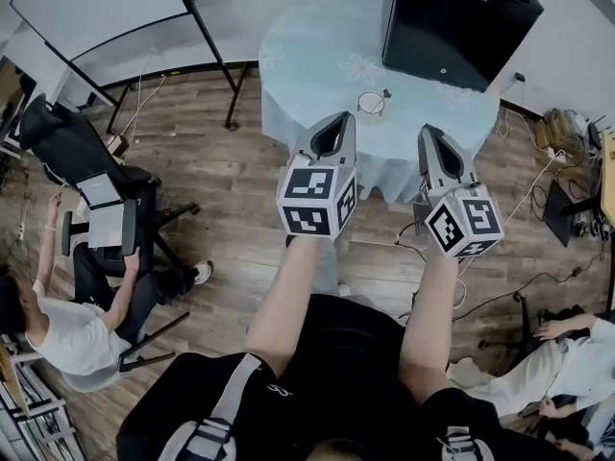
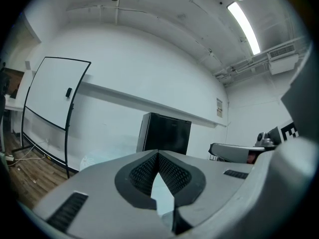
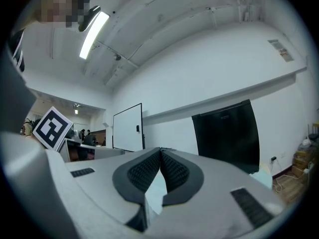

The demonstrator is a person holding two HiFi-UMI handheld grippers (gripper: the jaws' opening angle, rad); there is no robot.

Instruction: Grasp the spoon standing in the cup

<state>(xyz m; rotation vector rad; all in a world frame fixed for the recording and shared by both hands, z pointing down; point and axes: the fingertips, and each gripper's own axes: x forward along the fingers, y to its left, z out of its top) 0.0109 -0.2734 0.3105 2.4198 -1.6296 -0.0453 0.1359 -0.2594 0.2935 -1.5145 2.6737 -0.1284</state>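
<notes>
A pale cup (image 1: 370,104) stands on the round table with a light blue cloth (image 1: 317,65), and a spoon (image 1: 383,94) leans out of it to the right. My left gripper (image 1: 332,125) is held above the floor just short of the table's near edge, left of the cup, jaws shut and empty. My right gripper (image 1: 431,138) hovers beside it, right of and nearer than the cup, also shut with nothing between its pads. In the left gripper view the tips (image 2: 158,154) meet; in the right gripper view the tips (image 3: 160,151) meet too. Neither gripper view shows the cup.
A black cabinet (image 1: 452,22) sits on the table behind the cup. A whiteboard on a stand (image 1: 106,12) is at the far left. A seated person (image 1: 67,325) and an office chair (image 1: 72,142) are at the left, another person (image 1: 567,353) at the right, cables (image 1: 519,209) on the wooden floor.
</notes>
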